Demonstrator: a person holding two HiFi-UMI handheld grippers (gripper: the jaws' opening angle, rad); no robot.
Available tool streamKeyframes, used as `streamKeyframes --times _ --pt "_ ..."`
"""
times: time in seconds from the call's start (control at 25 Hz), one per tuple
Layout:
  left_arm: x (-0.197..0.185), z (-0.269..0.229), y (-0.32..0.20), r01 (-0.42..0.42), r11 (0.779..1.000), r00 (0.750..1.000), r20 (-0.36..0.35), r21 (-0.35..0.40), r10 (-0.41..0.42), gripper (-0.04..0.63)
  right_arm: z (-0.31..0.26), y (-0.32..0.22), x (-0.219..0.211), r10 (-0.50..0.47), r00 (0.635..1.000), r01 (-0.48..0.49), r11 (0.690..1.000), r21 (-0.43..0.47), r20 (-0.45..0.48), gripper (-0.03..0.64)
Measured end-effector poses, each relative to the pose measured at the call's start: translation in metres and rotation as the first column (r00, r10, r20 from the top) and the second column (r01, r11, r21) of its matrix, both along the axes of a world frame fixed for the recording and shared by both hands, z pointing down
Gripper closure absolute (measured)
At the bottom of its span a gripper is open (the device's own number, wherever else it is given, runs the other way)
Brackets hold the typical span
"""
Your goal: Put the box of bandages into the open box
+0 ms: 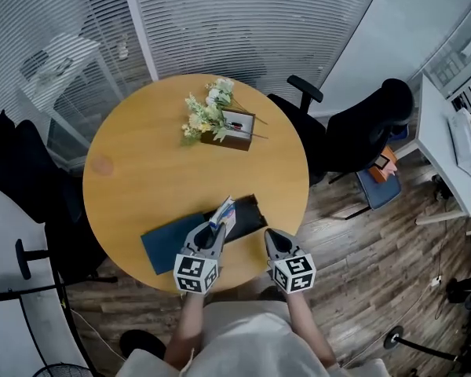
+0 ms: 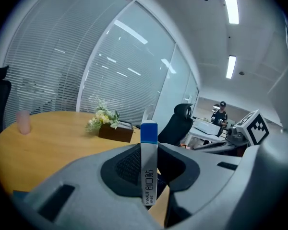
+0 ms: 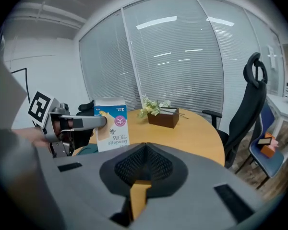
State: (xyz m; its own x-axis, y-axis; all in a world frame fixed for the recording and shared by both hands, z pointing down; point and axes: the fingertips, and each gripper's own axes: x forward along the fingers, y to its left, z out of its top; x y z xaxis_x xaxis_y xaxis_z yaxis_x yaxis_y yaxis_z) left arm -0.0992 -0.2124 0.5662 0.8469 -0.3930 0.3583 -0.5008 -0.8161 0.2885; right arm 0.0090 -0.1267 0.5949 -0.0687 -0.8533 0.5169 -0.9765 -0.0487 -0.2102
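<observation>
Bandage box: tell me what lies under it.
The bandage box, clamped in the left gripper, seems to hang over the open box on the table. What lies inside the open box beneath it is covered.

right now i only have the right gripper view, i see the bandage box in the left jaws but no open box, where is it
Observer: The head view shows the open box, black, lying at the near edge of the table.
Operator: is the bandage box over it
Observer: In the head view the bandage box overlaps the open box's left end, beside a dark blue flap. How high it hangs I cannot tell.
Operator: grip ok
Observer: In the left gripper view the left gripper has its jaws shut on the bandage box's wide faces, with the narrow edge upright toward the camera.
</observation>
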Motion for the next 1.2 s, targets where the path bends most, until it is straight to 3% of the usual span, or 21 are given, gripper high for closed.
streamKeyframes --times 0.4,0.68,0.88,1.2 --pt "-0.001 0.009 -0.011 0.020 1.000 0.999 0.030 0.005 -0.020 0.517 0.004 -0.038 -0.025 -0.114 0.993 0.114 0.993 -0.002 0.016 0.620" --pt "0.002 0.007 -0.010 0.114 0.992 0.992 0.048 0.051 -0.116 0.517 0.004 -0.056 -0.031 -0.270 0.962 0.269 0.963 0.034 0.038 0.620" --pt "0.011 0.005 -0.007 0.190 0.978 0.977 0.078 0.091 -0.197 0.517 -0.003 -0.057 -0.015 -0.365 0.930 0.364 0.930 0.054 0.028 0.620" --pt "0.032 0.013 0.001 0.241 0.953 0.944 0.186 0.182 -0.274 0.517 -0.015 -0.062 0.023 -0.442 0.896 0.436 0.893 0.111 0.038 0.620"
